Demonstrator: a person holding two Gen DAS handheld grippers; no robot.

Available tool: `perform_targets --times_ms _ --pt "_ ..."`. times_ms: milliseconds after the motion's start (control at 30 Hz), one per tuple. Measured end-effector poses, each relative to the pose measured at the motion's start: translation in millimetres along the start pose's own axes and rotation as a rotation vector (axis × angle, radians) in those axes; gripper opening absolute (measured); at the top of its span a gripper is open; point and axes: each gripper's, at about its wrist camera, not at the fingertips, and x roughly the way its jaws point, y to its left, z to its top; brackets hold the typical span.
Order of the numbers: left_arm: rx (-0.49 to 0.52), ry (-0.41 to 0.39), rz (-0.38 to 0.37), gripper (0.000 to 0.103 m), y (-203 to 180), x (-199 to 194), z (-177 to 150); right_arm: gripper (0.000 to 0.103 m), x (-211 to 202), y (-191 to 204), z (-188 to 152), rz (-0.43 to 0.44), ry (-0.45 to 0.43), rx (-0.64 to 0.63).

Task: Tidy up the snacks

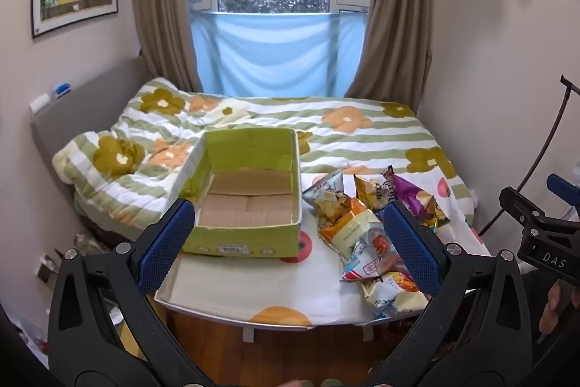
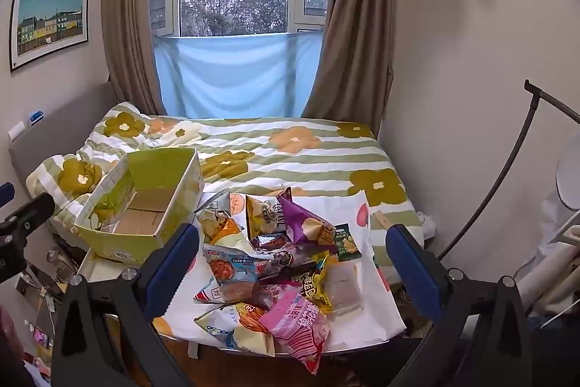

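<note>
An empty green cardboard box (image 1: 250,234) (image 2: 119,242) stands open on the white table at the foot of the bed. A pile of snack bags (image 1: 366,227) (image 2: 279,260) lies to its right, with a purple bag (image 2: 308,223) on top and a pink bag (image 2: 301,325) at the front. My left gripper (image 1: 290,242) is open and empty, held back from the table in front of the box. My right gripper (image 2: 293,263) is open and empty, held back in front of the pile. The right gripper also shows at the right edge of the left wrist view (image 1: 536,227).
The table (image 1: 253,289) has a flower-print cover and its front edge faces me. Behind it is a bed with a striped flower quilt (image 2: 290,151). Walls close in on both sides. A lamp stand with a curved black rod (image 2: 507,169) is at the right.
</note>
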Motion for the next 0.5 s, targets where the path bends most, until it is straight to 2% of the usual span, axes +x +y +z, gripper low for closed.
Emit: perform_targets --times_ms 67,100,233,500 --pt "-0.004 0.015 -0.016 0.103 -0.1 3.3 3.8 0.103 0.2 0.0 -0.2 0.000 -0.009 0.003" --pt "-0.006 -0.011 -0.019 0.103 0.8 -1.2 -0.6 0.103 0.3 -0.2 -0.1 0.001 -0.006 0.005" --pt "-0.007 -0.032 -0.035 0.103 5.2 0.3 1.0 0.103 -0.6 -1.0 0.8 -0.001 -0.005 0.017" --pt "0.002 -0.026 -0.044 0.103 3.7 6.1 0.4 0.103 -8.2 -5.6 1.6 -0.004 -0.010 0.023"
